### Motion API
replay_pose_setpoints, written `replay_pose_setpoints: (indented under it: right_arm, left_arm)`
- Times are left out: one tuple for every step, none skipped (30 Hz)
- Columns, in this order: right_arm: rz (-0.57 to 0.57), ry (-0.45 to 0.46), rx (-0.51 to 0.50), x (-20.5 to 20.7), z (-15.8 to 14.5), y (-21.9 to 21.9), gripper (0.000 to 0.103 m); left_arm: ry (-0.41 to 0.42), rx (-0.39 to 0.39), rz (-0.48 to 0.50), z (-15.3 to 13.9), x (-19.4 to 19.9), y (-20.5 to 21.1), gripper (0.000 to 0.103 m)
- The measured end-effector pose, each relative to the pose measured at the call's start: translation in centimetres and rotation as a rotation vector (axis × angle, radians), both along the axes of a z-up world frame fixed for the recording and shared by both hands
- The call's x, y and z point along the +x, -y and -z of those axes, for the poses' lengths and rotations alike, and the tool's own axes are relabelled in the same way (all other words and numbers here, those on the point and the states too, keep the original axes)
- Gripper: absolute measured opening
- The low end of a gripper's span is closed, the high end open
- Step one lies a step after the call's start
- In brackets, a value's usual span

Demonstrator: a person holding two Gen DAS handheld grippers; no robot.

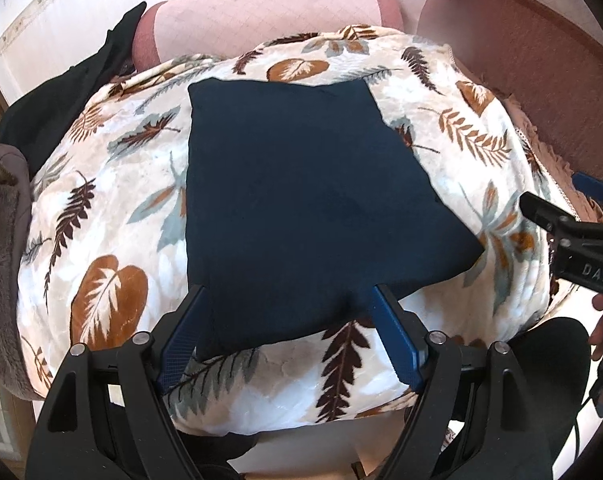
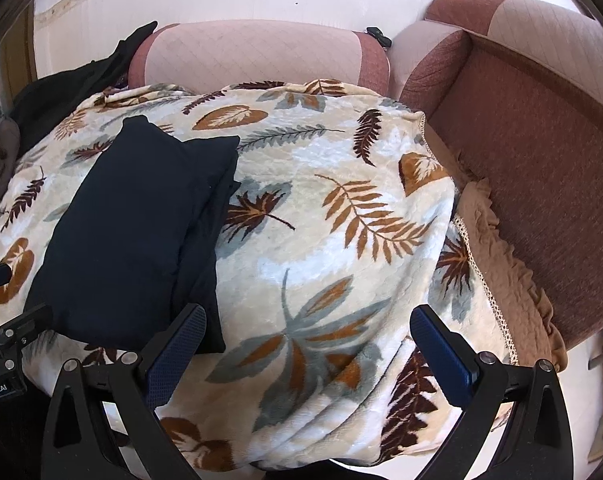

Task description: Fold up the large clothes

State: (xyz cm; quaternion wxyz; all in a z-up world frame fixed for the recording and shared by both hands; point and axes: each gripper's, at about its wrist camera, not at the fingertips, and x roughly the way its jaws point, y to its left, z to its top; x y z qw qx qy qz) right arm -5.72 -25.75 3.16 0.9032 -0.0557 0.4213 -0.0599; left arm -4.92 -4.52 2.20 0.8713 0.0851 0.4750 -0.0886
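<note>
Hovering my left gripper (image 1: 285,308) over the near edge of the folded navy garment (image 1: 297,184), I am keeping its fingers spread, gripping nothing, one on each side of the hem. The garment is lying as a compact stack on the leaf-print blanket (image 2: 341,200) (layered edges showing at 3 o'clock). My right gripper (image 2: 309,332) is waiting released over bare blanket, clear of the fold.

leaf-print blanket (image 2: 341,208) covers the surface; folded dark garment (image 2: 137,232) lies on it.
</note>
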Motion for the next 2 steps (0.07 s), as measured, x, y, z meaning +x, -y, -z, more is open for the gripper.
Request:
replay_pose_setpoints:
  right_arm:
    - [-0.001,-0.002,-0.002,0.03,0.04,0.00,0.102]
    - [-0.002,-0.004,-0.003,0.04,0.08,-0.01,0.102]
  left_arm:
    - [-0.002,0.003,-0.003,0.16,0.00,-0.13,0.081]
    - [-0.004,0.006,-0.005,0.31,0.00,-0.26,0.081]
